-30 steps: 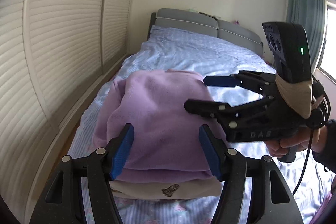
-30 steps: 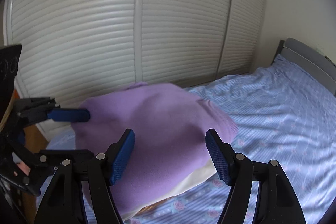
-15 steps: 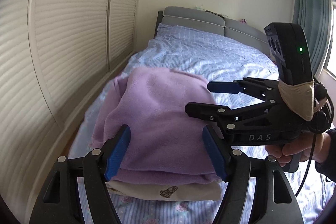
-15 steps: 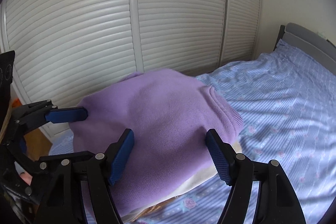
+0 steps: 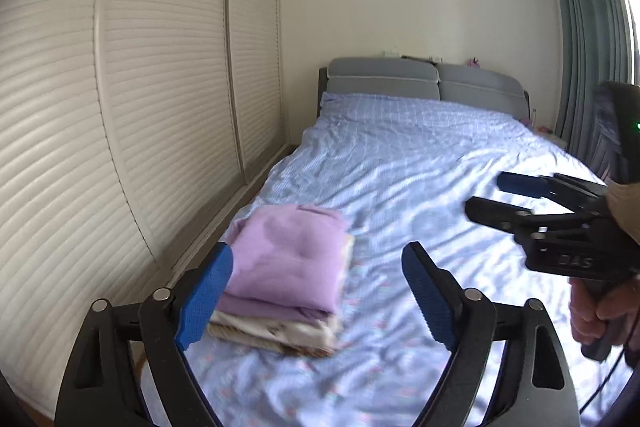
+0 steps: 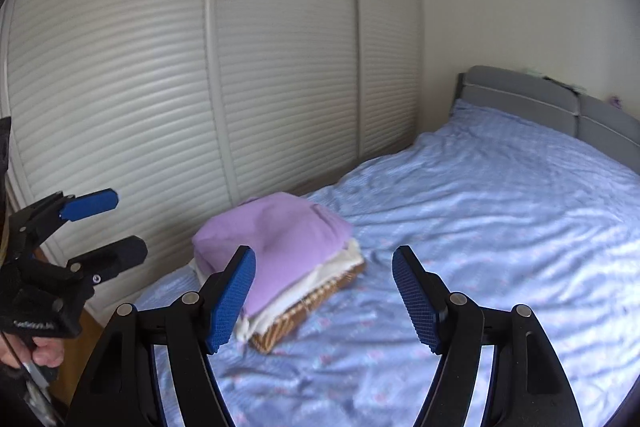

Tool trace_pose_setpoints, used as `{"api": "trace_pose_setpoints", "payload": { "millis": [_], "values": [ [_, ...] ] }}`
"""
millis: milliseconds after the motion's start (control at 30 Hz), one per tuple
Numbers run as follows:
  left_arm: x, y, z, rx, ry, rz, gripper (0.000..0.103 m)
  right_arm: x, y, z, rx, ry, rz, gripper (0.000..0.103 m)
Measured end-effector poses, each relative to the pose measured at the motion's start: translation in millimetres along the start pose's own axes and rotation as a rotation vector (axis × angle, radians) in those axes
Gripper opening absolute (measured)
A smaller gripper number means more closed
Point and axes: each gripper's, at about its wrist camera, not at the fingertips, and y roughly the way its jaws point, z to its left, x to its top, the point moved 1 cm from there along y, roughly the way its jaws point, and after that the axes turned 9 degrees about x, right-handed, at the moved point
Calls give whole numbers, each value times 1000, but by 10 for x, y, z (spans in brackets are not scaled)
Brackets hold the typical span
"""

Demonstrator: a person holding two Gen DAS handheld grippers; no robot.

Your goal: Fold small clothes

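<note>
A folded purple garment tops a small stack near the bed's left edge, over a cream piece and a brown woven-patterned one. My left gripper hangs above and short of the stack, its jaws opening, with nothing between the blue pads. The right gripper is open and empty too, held back from the purple garment. Each gripper shows in the other's view: the right gripper off to the right over bare sheet, the left gripper at the left before the wardrobe.
The bed's blue patterned sheet stretches to a grey padded headboard. White louvred wardrobe doors run close along the bed's left side, with a narrow strip of floor between. A teal curtain hangs at the far right.
Both grippers have drawn back and up from the stack, which now looks smaller and farther off. The left jaws have spread wider. The stack has stayed in place.
</note>
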Motion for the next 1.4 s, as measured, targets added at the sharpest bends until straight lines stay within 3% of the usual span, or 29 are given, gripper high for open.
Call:
{"api": "trace_pose_setpoints", "payload": {
  "millis": [167, 267, 400, 567, 767, 933, 1133, 1400],
  "values": [
    [-31, -602, -514, -13, 1, -15, 98, -236, -1162, -98, -130, 72, -90, 87],
    [-87, -865, -871, -25, 12, -19, 100, -450, -1803, -160, -251, 94, -134, 89],
    [-155, -1161, -1338, -73, 26, -11, 100, -818, -2535, -275, -413, 143, -146, 92],
    [-325, -1468, -1898, -133, 72, -2, 100, -1295, -3139, -381, -592, 201, -128, 93],
    [-481, -1656, -2410, -202, 138, 40, 100, -1689, -3645, -478, -694, 280, -121, 94],
    [-612, -1828, -2565, -195, 156, 29, 103, -1929, -3877, -563, -724, 338, -111, 94],
    [-741, -1917, -2570, -180, 161, 50, 103, -2182, -4079, -499, -711, 368, -95, 94],
    [-896, -1970, -2504, -180, 170, 85, 103, -2261, -4124, -410, -711, 363, -88, 94]
  ]
}}
